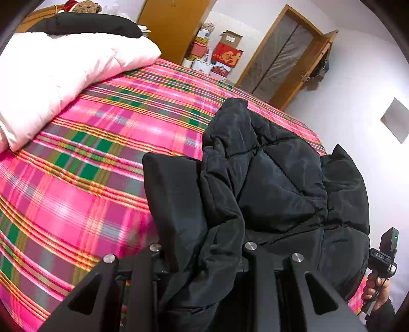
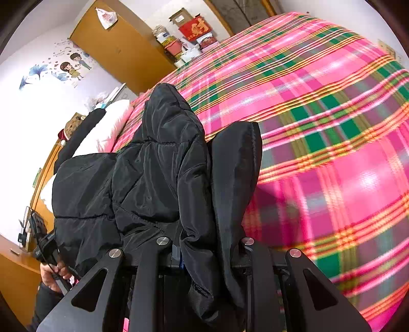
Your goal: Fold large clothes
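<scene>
A black quilted puffer jacket hangs bunched between my two grippers, lifted above the bed. My left gripper is shut on the jacket's fabric; its left finger shows and the right one is buried under cloth. My right gripper is shut on the jacket too; its right finger shows beside the folds. The right gripper's handle and the hand on it show at the left view's lower right. The left gripper's handle shows at the right view's lower left.
The bed has a pink, green and yellow plaid sheet. A white pillow with a black garment on it lies at the head. Boxes stand beside a wooden door past the bed. A wooden wardrobe stands behind.
</scene>
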